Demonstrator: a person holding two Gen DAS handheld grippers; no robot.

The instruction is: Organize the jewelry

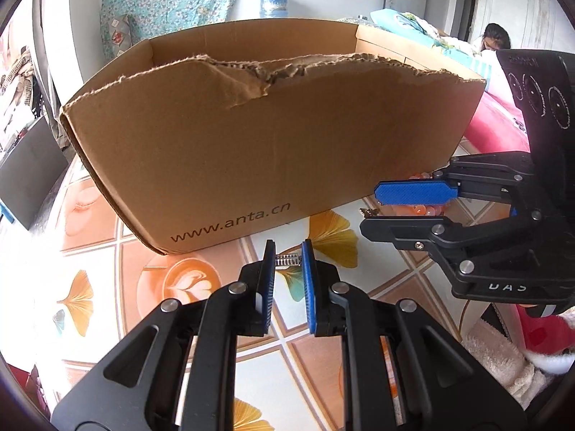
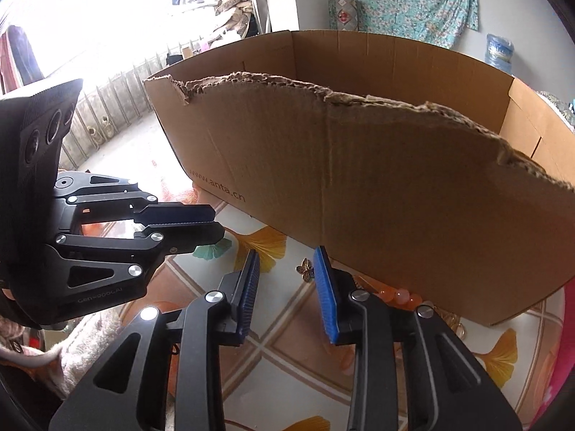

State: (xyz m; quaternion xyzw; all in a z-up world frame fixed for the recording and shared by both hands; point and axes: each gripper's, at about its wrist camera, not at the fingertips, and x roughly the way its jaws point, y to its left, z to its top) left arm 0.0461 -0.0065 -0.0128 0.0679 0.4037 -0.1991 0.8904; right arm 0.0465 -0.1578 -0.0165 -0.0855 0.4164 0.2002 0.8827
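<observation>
A torn cardboard box (image 1: 258,136) printed "www.anta.cn" stands on the patterned table; it also shows in the right wrist view (image 2: 395,179). My left gripper (image 1: 288,260) is shut on a small silver hair clip (image 1: 287,260) just above the table, in front of the box. It shows in the right wrist view (image 2: 212,228) with its jaws nearly together. My right gripper (image 2: 285,267) is open and empty; it also shows in the left wrist view (image 1: 373,212). A gold butterfly ornament (image 2: 305,269) lies by its right finger. An orange bead bracelet (image 2: 399,296) lies against the box.
The tablecloth (image 1: 187,280) has leaf and coffee prints. A fluffy beige towel (image 1: 503,359) lies at the right edge. A pink cloth (image 1: 496,125) and a bed lie behind the box, with a seated person (image 1: 496,37) far right. A balcony railing (image 2: 107,107) is far left.
</observation>
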